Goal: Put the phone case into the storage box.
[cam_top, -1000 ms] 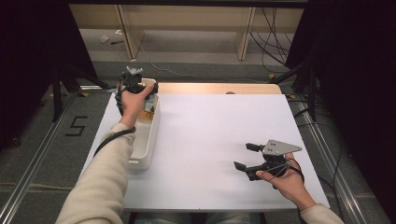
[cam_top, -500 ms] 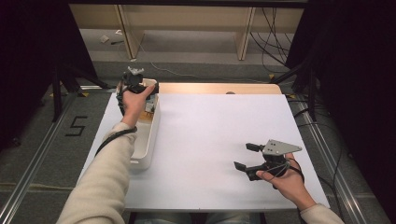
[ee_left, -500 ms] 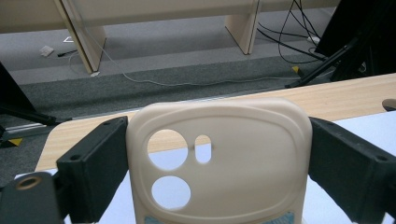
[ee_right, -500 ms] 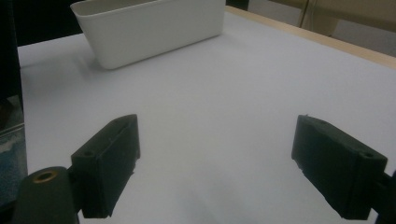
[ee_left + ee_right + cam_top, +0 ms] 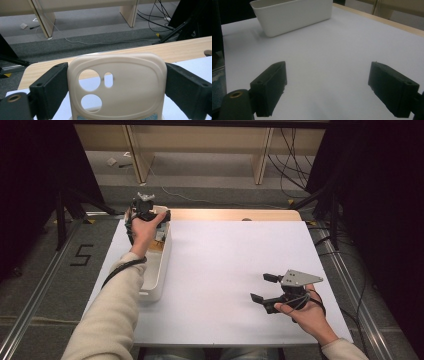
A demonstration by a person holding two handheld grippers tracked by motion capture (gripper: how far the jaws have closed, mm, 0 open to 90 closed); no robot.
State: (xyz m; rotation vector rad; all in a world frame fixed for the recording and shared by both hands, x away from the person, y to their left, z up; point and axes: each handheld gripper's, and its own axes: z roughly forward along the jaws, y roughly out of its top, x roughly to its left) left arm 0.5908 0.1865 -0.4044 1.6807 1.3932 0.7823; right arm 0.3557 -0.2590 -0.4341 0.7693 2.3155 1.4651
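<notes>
My left gripper (image 5: 147,210) hovers over the far end of a long white bin (image 5: 159,270) at the table's left side. In the left gripper view its jaws (image 5: 116,67) are shut on a cream phone case (image 5: 135,77) with round camera cut-outs, held upright and a little above the bin. My right gripper (image 5: 262,287) rests low over the white table sheet at the front right, jaws wide apart with nothing between them. In the right gripper view (image 5: 325,67) the same bin (image 5: 294,15) stands far off across bare sheet.
A white sheet (image 5: 235,255) covers the table, with a wooden strip (image 5: 230,215) bare along the far edge. Inside the bin some items show, too hidden to name. Beyond the table lie floor cables (image 5: 290,150) and wooden legs (image 5: 262,155).
</notes>
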